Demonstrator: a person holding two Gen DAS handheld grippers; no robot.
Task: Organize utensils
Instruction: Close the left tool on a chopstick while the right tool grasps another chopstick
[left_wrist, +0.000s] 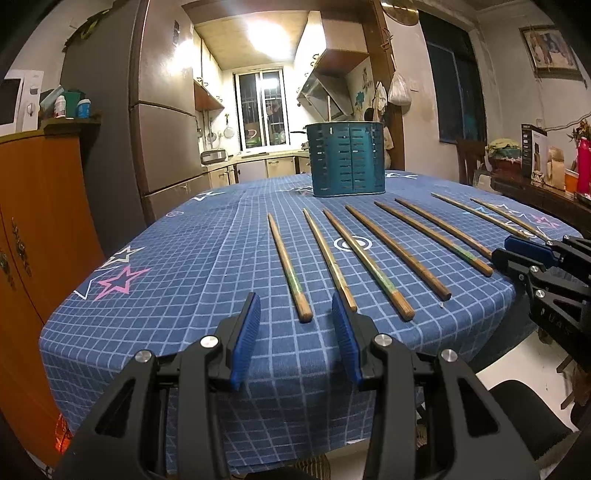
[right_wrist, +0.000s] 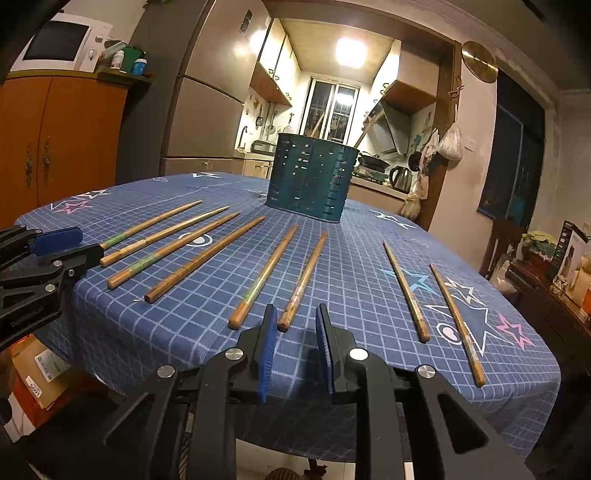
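A table (right_wrist: 369, 406) under a blue checked cloth is seen. A teal slotted holder (right_wrist: 310, 177) stands near its far edge, presumably to receive the eight chopsticks (right_wrist: 264, 273) fanned along the near edge, ends outward for grasping. Both the left gripper (left_wrist: 295, 325) and right gripper (right_wrist: 295, 332) are parted and empty, held over the near edge.

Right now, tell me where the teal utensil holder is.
In both wrist views, the teal utensil holder stands upright at the table's far side, beyond the tips of the row of chopsticks.
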